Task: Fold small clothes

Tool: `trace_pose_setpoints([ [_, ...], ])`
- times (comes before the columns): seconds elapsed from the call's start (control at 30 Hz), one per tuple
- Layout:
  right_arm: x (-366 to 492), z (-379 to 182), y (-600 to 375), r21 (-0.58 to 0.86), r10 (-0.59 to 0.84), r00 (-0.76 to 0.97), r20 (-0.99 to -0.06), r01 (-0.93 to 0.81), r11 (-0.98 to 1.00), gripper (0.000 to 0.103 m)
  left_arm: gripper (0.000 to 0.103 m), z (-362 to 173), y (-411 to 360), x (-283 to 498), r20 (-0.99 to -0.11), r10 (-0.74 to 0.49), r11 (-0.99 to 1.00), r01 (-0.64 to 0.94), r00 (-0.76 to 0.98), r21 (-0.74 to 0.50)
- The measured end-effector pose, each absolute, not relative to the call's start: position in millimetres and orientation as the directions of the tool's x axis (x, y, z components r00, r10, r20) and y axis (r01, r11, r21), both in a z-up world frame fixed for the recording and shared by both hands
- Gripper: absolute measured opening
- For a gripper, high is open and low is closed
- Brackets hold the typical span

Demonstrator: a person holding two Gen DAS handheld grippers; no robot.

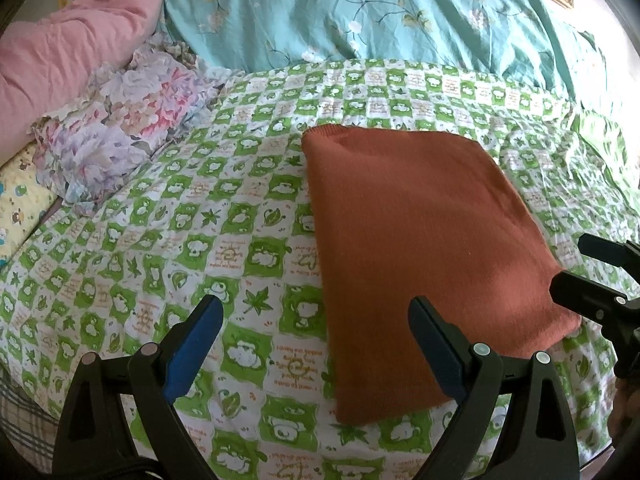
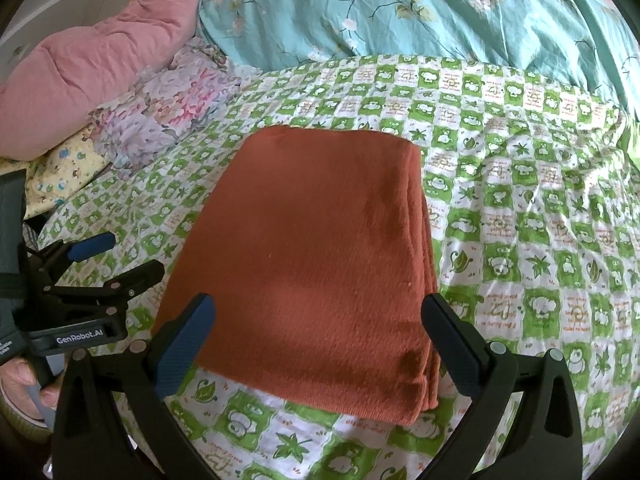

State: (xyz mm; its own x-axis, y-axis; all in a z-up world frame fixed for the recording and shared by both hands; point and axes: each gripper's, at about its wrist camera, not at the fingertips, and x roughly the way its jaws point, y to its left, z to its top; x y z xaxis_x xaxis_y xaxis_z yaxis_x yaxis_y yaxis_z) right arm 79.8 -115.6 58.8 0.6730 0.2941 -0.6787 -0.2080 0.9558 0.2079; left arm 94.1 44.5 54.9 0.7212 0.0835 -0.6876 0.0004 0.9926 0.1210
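Observation:
A rust-orange garment lies folded into a neat rectangle on the green-and-white checked bedsheet. In the right wrist view the garment shows stacked folded layers along its right edge. My left gripper is open and empty, hovering over the garment's near left edge. My right gripper is open and empty, its fingers straddling the garment's near end from above. The right gripper also shows at the right edge of the left wrist view, and the left gripper shows at the left of the right wrist view.
A teal floral duvet lies across the back of the bed. A pink quilt and a floral pillow sit at the back left, with a yellow patterned cloth beside them.

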Motion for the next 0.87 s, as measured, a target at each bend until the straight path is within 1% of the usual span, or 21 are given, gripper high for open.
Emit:
trace_pose_setpoints([
  [0.4,88.4,50.8,-123.3,0.218,0.298,0.665,-0.685,-0.203,0.955,0.102,0.094,52.2,48.5,110.3,-0.703,0.087,0.993,-0.007,0.706,0.117],
  [0.87,95.0,52.1,-120.9,0.233,0.319,0.667,-0.673,-0.218,0.948,0.102,0.094,59.6,50.3,113.9,-0.694,0.106,0.992,-0.025,0.712,0.127],
])
